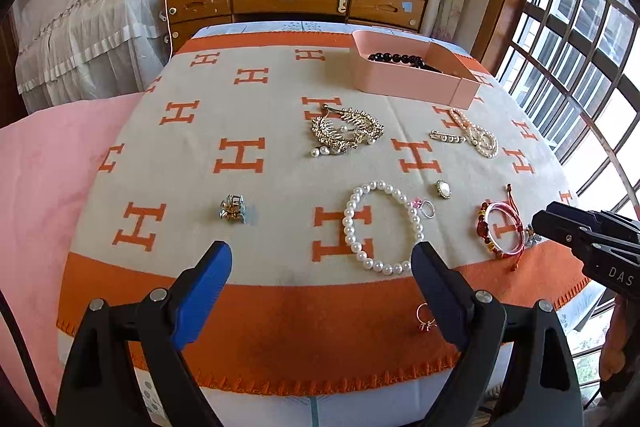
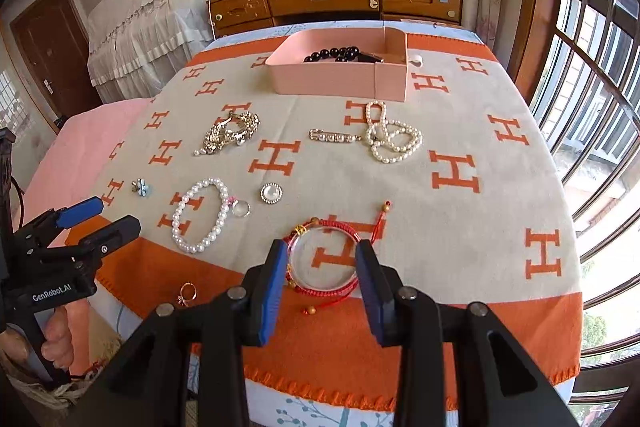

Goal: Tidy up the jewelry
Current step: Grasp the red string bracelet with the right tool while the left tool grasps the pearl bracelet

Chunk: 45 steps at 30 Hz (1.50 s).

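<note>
My right gripper (image 2: 321, 259) hangs above the bangle (image 2: 322, 261), jaws part open with nothing between the pads; the clear ring with its red cord shows in the gap, the left fingertip (image 2: 276, 267) over its left rim and the right one over its right rim. Whether the pads touch it I cannot tell. My left gripper (image 1: 322, 263) stands wide open and empty over the orange border, and the pearl bracelet (image 1: 380, 227) lies just ahead, its near right curve beside my right fingertip (image 1: 430, 267).

I judge the step in hand to be the approach for a pick-up, the bangle first. The next move calls for sinking until the pads straddle one side of the rim, then closing gently, since a smooth rim could slip and the loose cord may drag.

Further out lie a small ring (image 2: 187, 293) on the border, a round brooch (image 2: 271, 193), a gold comb (image 2: 232, 131), a pearl necklace (image 2: 390, 139), and at the far edge the pink box (image 2: 340, 77), already holding black beads (image 2: 334, 54), where I expect this goes.
</note>
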{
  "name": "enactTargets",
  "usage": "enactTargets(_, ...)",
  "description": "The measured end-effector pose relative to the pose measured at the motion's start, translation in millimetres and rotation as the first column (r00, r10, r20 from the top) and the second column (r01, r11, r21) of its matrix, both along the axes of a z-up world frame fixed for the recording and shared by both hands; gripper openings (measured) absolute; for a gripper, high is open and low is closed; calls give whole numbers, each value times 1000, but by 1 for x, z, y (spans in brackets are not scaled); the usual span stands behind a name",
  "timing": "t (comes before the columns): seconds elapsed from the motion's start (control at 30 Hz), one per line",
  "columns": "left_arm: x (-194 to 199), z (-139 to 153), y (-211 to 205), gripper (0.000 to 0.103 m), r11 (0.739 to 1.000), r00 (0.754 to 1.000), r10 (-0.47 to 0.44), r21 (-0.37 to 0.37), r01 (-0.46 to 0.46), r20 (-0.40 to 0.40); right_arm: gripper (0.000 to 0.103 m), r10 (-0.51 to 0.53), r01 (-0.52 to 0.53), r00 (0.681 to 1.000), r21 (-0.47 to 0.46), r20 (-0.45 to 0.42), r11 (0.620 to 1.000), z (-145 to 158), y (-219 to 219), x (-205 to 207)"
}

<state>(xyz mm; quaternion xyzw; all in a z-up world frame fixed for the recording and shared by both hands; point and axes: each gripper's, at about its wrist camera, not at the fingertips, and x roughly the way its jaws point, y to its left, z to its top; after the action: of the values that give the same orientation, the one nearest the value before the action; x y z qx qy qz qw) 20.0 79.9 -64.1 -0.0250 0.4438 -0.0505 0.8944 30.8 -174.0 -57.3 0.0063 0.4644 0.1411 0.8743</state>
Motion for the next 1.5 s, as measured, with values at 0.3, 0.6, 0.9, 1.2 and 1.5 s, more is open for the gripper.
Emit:
enactTargets(0.3, 4, -16, 0, 90, 1000, 999, -15, -11, 14, -42, 36, 13, -16, 998, -39, -68, 999, -23, -1, 5)
enactTargets(0.6, 13, -22, 0, 90, 1000, 998, -14, -12, 13, -64, 31, 8, -15, 998, -99, -67, 995, -28, 1, 19)
enactTargets(0.9, 22, -23, -2, 90, 999, 996, -35, -22, 33, -79, 8, 47, -64, 994, -188, -97, 980, -38, 12, 32)
enactTargets(1.2, 48, -34, -7, 45, 991, 970, -96, -112, 72, -225, 7, 41, -51, 994, -107, -99, 993, -37, 4, 37)
enactTargets(1.5, 89, -36, -33, 39, 978, 899, -191, -2, 206, -395, 7, 60, -64, 992, -36, -112, 997, -38, -5, 41)
